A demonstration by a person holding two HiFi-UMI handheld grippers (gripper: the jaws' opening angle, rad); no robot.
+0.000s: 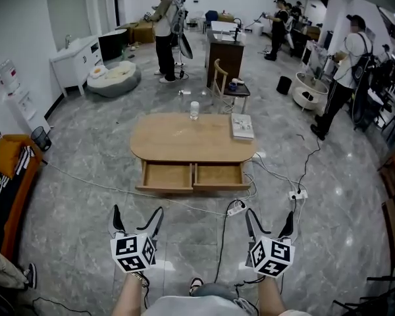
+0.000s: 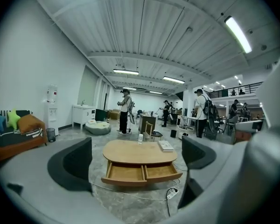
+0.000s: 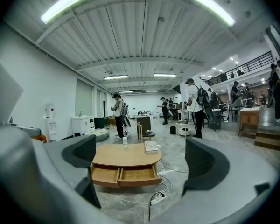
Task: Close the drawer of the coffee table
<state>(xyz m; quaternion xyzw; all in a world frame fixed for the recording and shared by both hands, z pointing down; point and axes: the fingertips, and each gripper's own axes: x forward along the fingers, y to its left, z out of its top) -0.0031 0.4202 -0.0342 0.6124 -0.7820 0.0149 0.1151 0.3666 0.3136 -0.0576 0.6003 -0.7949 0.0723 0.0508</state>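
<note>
On the grey floor (image 1: 85, 176) just before the person, the left gripper (image 1: 138, 210) and the right gripper (image 1: 270, 213) hang side by side. Each has its jaws spread wide with nothing between them. Both gripper views look straight through the gap at the coffee table (image 1: 184, 143), which stands well apart from them, farther out on the floor.

Under the table's near edge two drawers stand pulled out toward the person: the left drawer (image 1: 166, 176) and the right drawer (image 1: 218, 175), close side by side, both seemingly empty.

The step in hand looks to be the approach. To do it well, bring a gripper low and square to a drawer front and meet it near the middle so the box does not skew. Then push flat and steadily away until the front sits flush under the top, stepping clear of the power strip (image 1: 236, 209) on the floor before the drawers.

The table's long axis runs left to right across the head view. The drawer fronts lie along it, and the drawers open toward the person — so they travel across that axis. A bottle (image 1: 194, 110) stands at the top's far edge and a book (image 1: 242, 126) lies at its right end.
</note>
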